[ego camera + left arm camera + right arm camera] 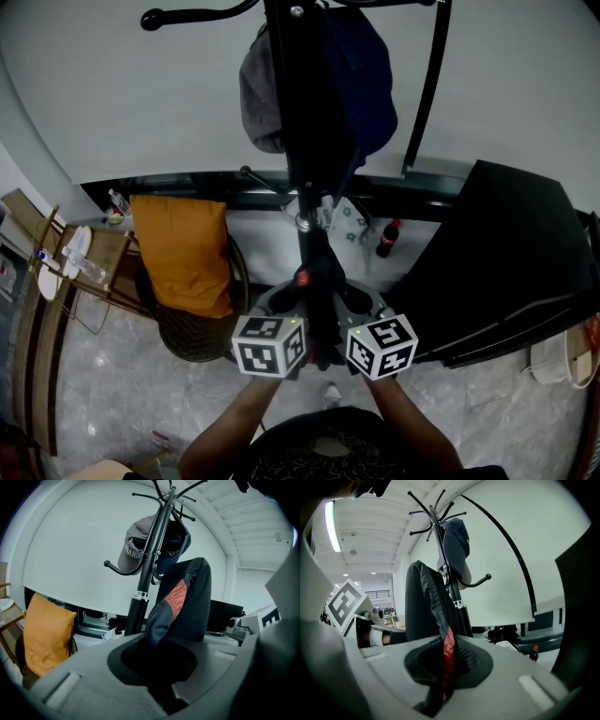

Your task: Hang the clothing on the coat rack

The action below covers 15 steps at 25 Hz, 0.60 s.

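Black metal coat rack (292,122) w/ curved hooks stands at the foot of the white wall. Its top is at the head view's upper edge and its pole runs down the middle.

Dark jacket-like garment w/ red-orange mesh lining (319,286) is bunched upright at the lower pole, held betw. both tools and not yet on any hook. Can't tell if it touches the pole.

Orange cushion (183,253) leans on a dark wicker chair (199,336) on the floor, left of the rack.

Navy cap (367,84) and grey cap (259,101) hang on upper hooks, either side of the pole.

Left gripper (298,305) is pinching the garment, fabric filling its jaw gap. Right gripper (349,307), just beside it, is also clamped on the garment, red lining (448,656) caught betw. its jaws.

Small cola bottle w/ red cap (387,238) stands at the wall's foot, right of the pole.
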{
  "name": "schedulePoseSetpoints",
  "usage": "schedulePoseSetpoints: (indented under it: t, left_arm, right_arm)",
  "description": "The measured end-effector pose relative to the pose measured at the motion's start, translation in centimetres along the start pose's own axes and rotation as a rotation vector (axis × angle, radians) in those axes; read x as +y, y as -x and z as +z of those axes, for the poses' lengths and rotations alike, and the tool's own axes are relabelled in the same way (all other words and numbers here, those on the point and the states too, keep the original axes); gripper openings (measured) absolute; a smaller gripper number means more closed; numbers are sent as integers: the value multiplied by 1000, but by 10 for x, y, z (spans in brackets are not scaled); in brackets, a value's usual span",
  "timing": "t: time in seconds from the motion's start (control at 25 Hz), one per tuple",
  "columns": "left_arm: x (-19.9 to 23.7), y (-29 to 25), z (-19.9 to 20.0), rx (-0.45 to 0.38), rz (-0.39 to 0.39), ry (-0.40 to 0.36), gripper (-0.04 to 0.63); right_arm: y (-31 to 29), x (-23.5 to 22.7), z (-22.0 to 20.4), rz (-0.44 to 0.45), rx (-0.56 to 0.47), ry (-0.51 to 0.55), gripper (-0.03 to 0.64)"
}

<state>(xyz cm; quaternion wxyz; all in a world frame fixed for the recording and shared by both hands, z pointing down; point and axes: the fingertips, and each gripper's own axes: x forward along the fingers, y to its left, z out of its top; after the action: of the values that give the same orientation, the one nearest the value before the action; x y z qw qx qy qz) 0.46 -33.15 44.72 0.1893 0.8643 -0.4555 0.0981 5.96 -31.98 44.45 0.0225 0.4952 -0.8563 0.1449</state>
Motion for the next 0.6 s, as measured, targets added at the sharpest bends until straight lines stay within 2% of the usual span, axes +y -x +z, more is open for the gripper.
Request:
schedulePoseSetpoints:
  t: [0.6]
  left_arm:
    - [-10,11,-9,6,-49,1,35]
  right_arm:
    - [10,12,-6,-14,11,13,26]
